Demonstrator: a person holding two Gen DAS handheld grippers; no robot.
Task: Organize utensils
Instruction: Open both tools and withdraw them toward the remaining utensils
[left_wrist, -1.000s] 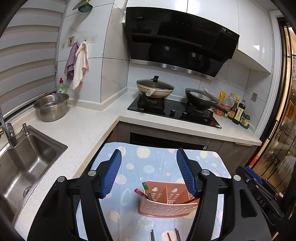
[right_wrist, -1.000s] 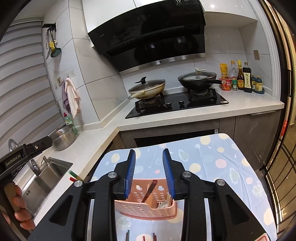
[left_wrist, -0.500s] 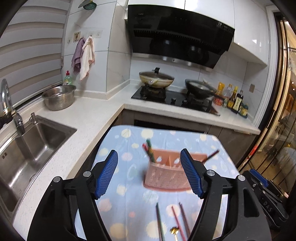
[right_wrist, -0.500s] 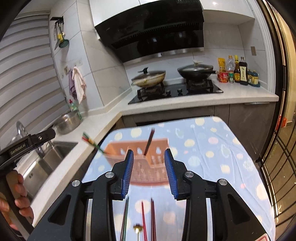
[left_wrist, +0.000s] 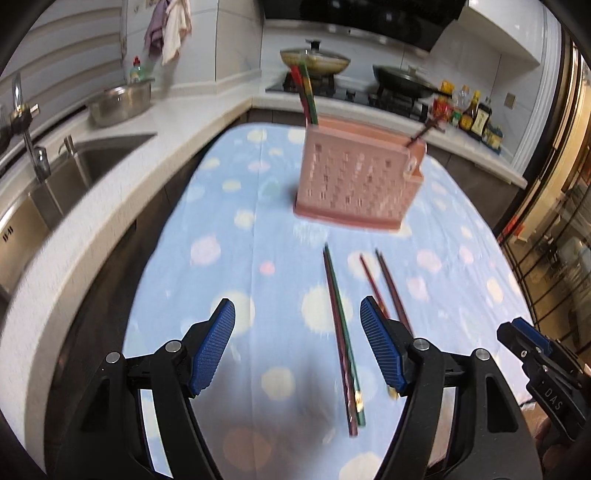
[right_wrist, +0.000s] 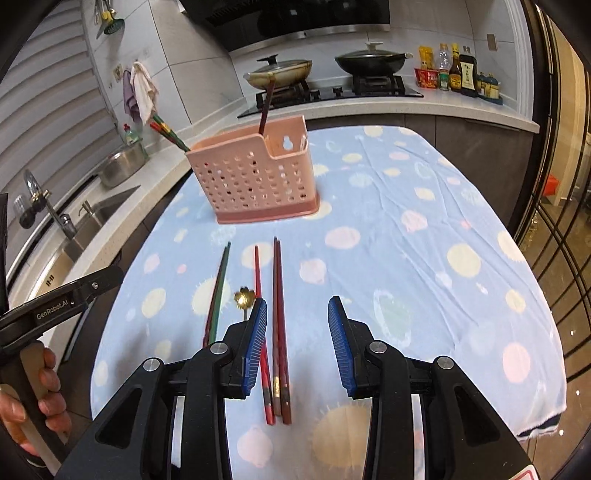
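Both tongs hang over the near part of the table (right_wrist: 424, 229), and both hold nothing. Left tongs (left_wrist: 297, 345) stand wide, with the cloth and the green pair (left_wrist: 341, 332) of chopsticks seen in the gap between the blue pads (left_wrist: 212, 349); the pads touch nothing. Right tongs (right_wrist: 297, 345) stand narrower but with a clear gap, and the brown pair (right_wrist: 279, 325) of chopsticks lies on the cloth below that gap, near the left pad. A red chopstick (right_wrist: 260, 325) lies just beside the brown pair and passes under that pad in the picture. The small gold spoon (right_wrist: 244, 295) lies between the red chopstick and the green pair, close to the near edge. All these loose pieces point from the near edge toward the holder (right_wrist: 255, 177).

The pink holder stands upright on the cloth, toward the far left corner of the table, apart from the loose pieces. In it, red and green chopsticks (right_wrist: 168, 131) lean out at its left end and one dark stick (right_wrist: 266, 107) rises from the back part. A hand (right_wrist: 26, 402) grips the left tongs' handle at the left edge of the right view.
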